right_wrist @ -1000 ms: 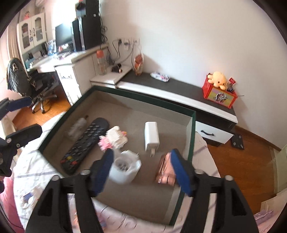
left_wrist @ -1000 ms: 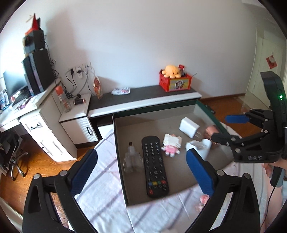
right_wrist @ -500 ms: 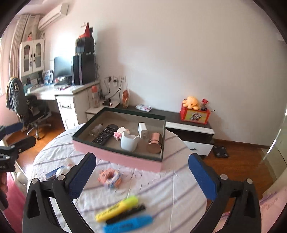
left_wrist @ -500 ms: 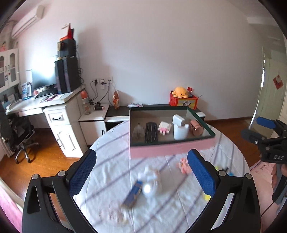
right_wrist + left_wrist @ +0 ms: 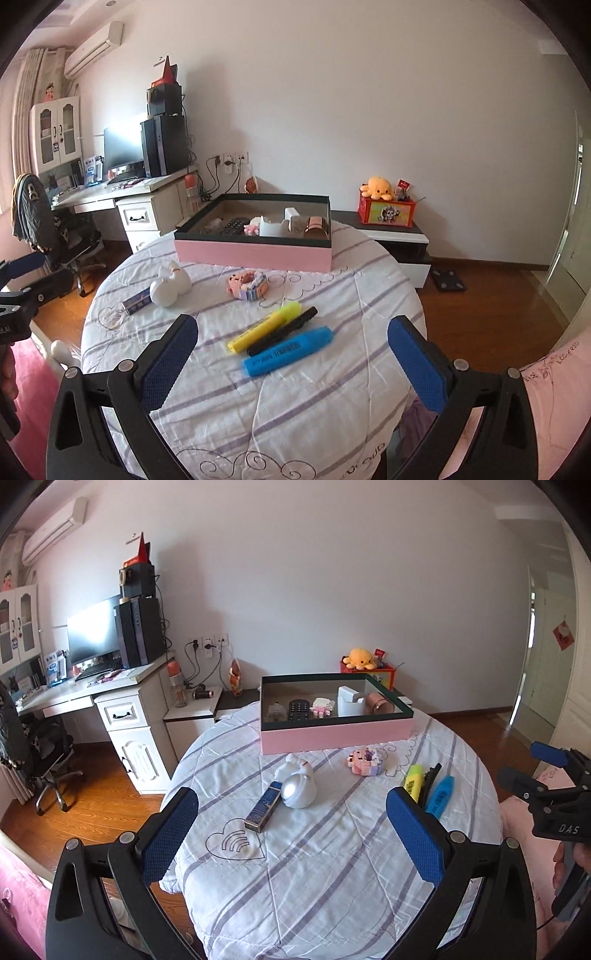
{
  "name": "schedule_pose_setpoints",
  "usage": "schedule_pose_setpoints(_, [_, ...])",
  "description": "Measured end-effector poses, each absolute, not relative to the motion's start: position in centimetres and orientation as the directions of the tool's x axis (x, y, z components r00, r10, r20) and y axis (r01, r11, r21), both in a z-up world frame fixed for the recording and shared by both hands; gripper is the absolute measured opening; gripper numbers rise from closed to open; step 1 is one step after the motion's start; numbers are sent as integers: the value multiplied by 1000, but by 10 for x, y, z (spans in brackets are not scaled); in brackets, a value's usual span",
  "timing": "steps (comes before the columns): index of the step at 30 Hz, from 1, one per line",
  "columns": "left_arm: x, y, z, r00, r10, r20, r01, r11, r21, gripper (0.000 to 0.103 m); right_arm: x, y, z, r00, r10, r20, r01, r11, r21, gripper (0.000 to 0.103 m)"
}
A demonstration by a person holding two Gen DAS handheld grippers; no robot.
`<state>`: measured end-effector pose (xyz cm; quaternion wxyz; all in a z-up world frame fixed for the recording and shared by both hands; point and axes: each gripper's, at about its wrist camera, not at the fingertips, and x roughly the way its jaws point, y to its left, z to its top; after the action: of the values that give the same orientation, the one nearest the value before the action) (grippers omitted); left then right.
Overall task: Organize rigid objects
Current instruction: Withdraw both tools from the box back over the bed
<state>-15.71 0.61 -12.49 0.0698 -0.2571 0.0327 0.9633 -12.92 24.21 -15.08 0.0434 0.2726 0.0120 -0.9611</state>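
Left hand-held gripper (image 5: 291, 834): blue pads spread wide at the bottom of its own view, nothing between them, angled downward. Right hand-held gripper (image 5: 291, 354): same pose, jaws fully apart, empty. Each shows at the other view's edge, with part of a hand (image 5: 570, 856) at lower right.

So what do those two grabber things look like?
Each hand-held gripper is black plastic with two long fingers ending in blue textured pads and small silver screws. The left hand-held gripper and the right hand-held gripper match. On the right one's side, white letters read "DAS".
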Motion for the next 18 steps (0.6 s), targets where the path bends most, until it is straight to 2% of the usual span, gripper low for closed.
schedule_pose_setpoints(18, [-184,18,-158,-803,134,-581,-183,-983,25,103,-152,248,-181,-801,-87,-592,90,-996,25,103])
